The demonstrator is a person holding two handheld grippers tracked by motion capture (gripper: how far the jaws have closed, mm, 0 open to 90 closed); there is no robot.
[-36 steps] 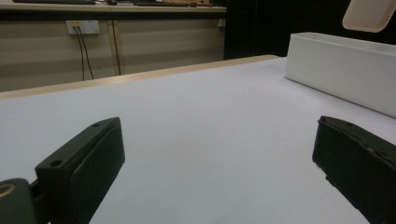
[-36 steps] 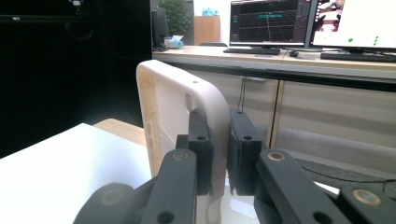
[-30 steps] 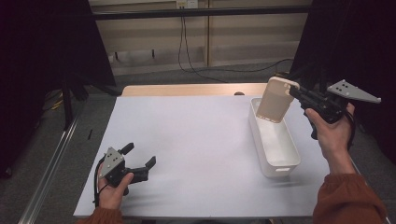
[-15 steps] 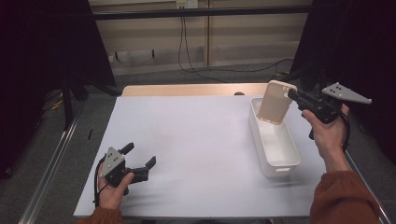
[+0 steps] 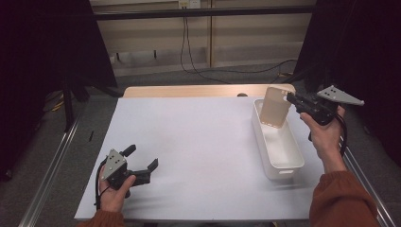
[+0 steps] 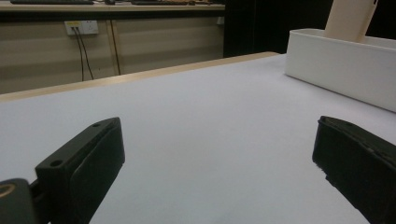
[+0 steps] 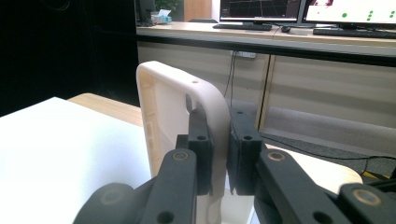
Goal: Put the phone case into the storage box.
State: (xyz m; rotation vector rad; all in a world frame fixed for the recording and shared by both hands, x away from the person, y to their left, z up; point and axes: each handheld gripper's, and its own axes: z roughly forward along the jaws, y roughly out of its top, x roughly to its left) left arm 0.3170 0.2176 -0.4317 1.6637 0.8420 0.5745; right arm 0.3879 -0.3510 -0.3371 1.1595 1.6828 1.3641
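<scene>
The left gripper rests low on the counter, fingers spread and empty, probably waiting. At the right, the right gripper pinches the edge of a beige case and holds it upright over the far end of the white bin, likely to lower it in. The right gripper view shows the fingers clamping the case wall; the high view cannot show this.

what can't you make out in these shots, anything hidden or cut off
- Bottom of the cream case: in the high view it dips behind the white bin's near wall, so contact with the floor is unclear.
- Left gripper view: the bin wall hides the case's lower part, and the top edge cuts off its upper end.
- Right gripper view: the right gripper fingers cover the case's edge and the bin below.
- Left gripper: its body is cut off by the left gripper view's bottom edge.
</scene>
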